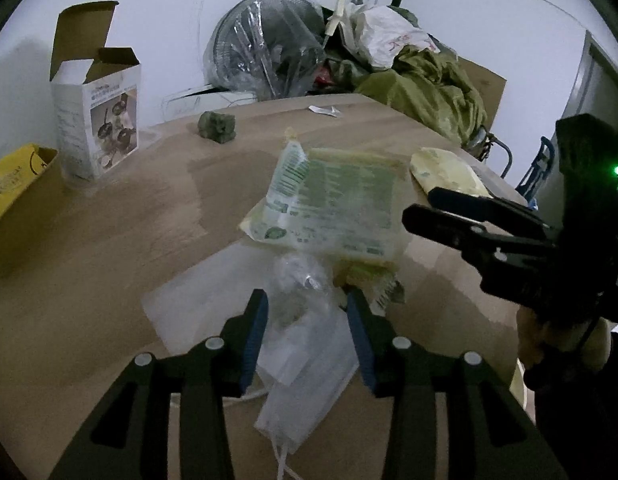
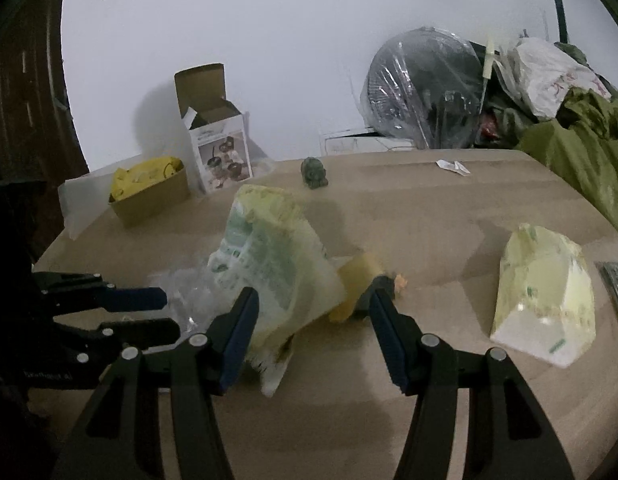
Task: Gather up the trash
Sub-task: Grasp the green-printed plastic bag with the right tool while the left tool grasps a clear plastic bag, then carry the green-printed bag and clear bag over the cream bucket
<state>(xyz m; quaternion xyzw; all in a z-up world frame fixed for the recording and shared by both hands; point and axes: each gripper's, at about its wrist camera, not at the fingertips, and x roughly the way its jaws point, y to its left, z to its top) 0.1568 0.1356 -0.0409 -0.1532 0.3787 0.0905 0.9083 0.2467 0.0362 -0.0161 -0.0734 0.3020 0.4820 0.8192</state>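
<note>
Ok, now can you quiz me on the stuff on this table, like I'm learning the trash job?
1. True or false: the white box with pan pictures has its top flaps shut.
2. What sits inside the brown cardboard box? A) a yellow bag B) a red ball C) shoes
3. Fill in: the small green figurine stands on the ____.

Key: 1 false, the flaps stand open. 2 A. 3 table.
</note>
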